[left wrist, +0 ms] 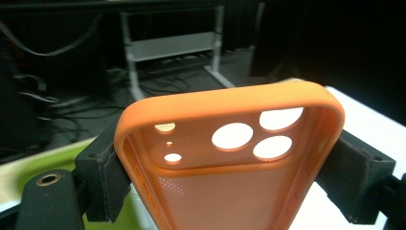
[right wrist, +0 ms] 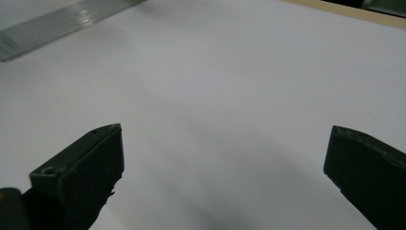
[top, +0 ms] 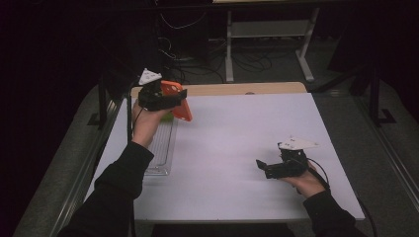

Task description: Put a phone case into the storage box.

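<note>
White tabletop (top: 237,138) wide open btw both hands, flat, free passage. Only obstacle on it: clear ribbed plastic tray (top: 160,148) along left edge (low walls). Right gripper (top: 264,168) sits low over bare surface.

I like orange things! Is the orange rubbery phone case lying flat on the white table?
No, the orange rubbery phone case is held up in the air, clamped between the left gripper jaws.

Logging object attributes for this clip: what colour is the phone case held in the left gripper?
Orange; the phone case shows best in the left gripper view.
</note>
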A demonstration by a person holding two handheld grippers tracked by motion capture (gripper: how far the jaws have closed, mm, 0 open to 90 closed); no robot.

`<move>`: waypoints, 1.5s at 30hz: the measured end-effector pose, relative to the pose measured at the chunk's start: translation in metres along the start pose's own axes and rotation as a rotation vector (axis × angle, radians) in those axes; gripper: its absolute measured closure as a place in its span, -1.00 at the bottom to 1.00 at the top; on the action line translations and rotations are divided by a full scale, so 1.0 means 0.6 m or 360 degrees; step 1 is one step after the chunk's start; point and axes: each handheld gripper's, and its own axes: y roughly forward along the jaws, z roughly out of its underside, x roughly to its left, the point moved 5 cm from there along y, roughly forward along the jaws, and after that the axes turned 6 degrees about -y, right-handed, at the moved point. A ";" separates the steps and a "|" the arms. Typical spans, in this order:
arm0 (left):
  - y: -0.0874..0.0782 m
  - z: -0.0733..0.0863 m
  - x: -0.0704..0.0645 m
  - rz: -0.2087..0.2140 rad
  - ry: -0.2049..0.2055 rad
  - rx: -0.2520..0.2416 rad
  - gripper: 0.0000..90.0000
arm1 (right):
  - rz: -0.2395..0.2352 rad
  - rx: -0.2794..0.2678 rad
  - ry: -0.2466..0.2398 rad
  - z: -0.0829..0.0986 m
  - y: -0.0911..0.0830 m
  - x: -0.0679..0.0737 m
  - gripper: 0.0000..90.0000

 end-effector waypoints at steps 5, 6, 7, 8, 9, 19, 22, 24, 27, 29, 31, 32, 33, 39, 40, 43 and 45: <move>0.000 -0.008 0.037 -0.0153 -0.0023 -0.0024 -0.67 | 0.0048 0.0010 -0.0004 0.019 -0.017 -0.020 -1.00; 0.000 -0.007 0.045 -0.0189 -0.0021 -0.0016 -0.66 | 0.0054 0.0013 0.0015 0.022 -0.020 -0.022 -1.00; 0.003 -0.006 0.051 -0.0221 -0.0039 -0.0019 -0.67 | 0.0065 0.0009 0.0014 0.024 -0.022 -0.026 -1.00; 0.005 -0.003 0.058 -0.0257 -0.0044 -0.0003 -0.67 | 0.0067 0.0014 0.0025 0.026 -0.025 -0.027 -1.00; 0.008 0.000 0.063 -0.0278 -0.0058 0.0014 -0.67 | 0.0078 0.0013 0.0025 0.028 -0.026 -0.029 -1.00; 0.047 0.030 0.091 -0.0481 -0.0074 0.0163 -0.67 | 0.0068 0.0001 0.0010 0.031 -0.034 -0.032 -1.00; 0.055 0.040 0.099 -0.0530 -0.0126 0.0170 -0.67 | 0.0062 -0.0008 -0.0005 0.031 -0.035 -0.033 -1.00; 0.060 0.049 0.104 -0.0551 -0.0116 0.0212 -0.67 | 0.0063 -0.0008 -0.0012 0.031 -0.036 -0.032 -1.00; 0.070 0.064 0.109 -0.0575 -0.0112 0.0262 -0.68 | 0.0059 -0.0010 -0.0011 0.031 -0.036 -0.032 -1.00; 0.078 0.072 0.113 -0.0585 -0.0112 0.0267 -0.68 | 0.0060 -0.0014 -0.0012 0.030 -0.036 -0.031 -1.00; 0.084 0.078 0.116 -0.0585 -0.0116 0.0276 -0.68 | 0.0061 -0.0018 -0.0014 0.029 -0.036 -0.030 -1.00; 0.086 0.082 0.119 -0.0589 -0.0094 0.0294 -0.69 | 0.0061 -0.0019 -0.0015 0.029 -0.036 -0.030 -1.00; 0.089 0.086 0.118 -0.0594 -0.0091 0.0300 -0.69 | 0.0059 -0.0015 -0.0015 0.029 -0.035 -0.030 -1.00; 0.097 0.095 0.122 -0.0565 -0.0081 0.0316 -0.76 | 0.0060 -0.0017 -0.0016 0.029 -0.036 -0.030 -1.00; 0.097 0.095 0.123 -0.0552 -0.0084 0.0313 -0.82 | 0.0062 -0.0022 -0.0017 0.029 -0.036 -0.030 -1.00; 0.094 0.093 0.126 -0.0522 -0.0099 0.0300 -0.90 | 0.0057 -0.0025 -0.0014 0.028 -0.037 -0.030 -1.00; 0.089 0.092 0.129 -0.0491 -0.0090 0.0308 -0.94 | 0.0053 -0.0025 -0.0012 0.028 -0.037 -0.030 -1.00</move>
